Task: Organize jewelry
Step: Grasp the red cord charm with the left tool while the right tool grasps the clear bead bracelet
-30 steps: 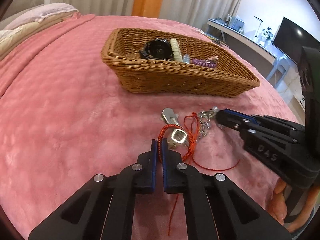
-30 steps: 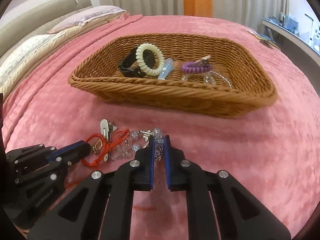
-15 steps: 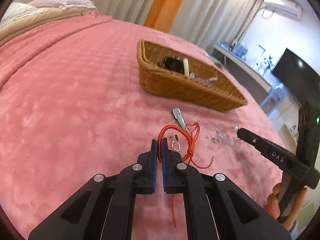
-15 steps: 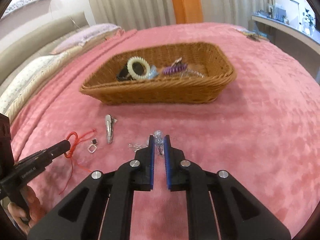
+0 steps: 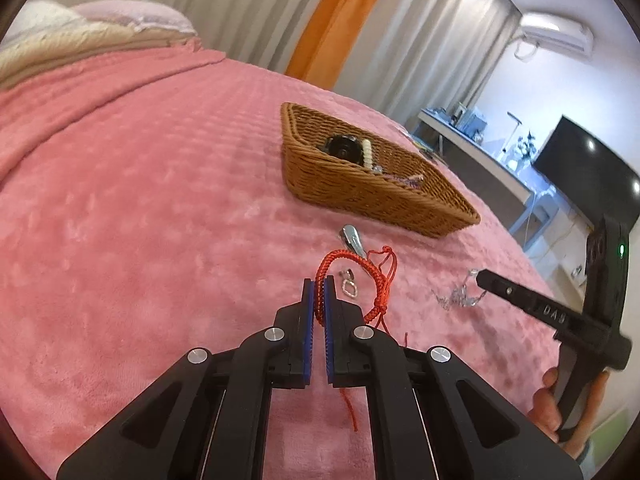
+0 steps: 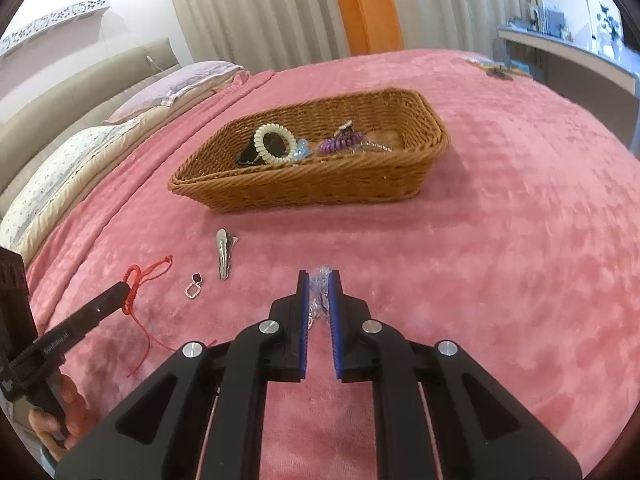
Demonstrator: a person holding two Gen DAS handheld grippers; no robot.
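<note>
Left gripper (image 5: 318, 280): jaws narrow, clamped on the red cord (image 5: 360, 270); loose tail trailed down to the bed (image 5: 140, 200). Right gripper (image 6: 319, 276): jaws narrow, pinching the crystal chain (image 6: 320, 292). Both pieces were held above the blanket. Earring (image 6: 195, 285) and clip (image 6: 223, 252) were left on the bed, just before the basket (image 6: 320, 188). Likely risks: the tail could be snagged on the earring or the rim; the chain, gripped at one end, could be dropped short of the basket.

Red bracelet (image 5: 352, 276), pink blanket (image 5: 140, 220)
</note>
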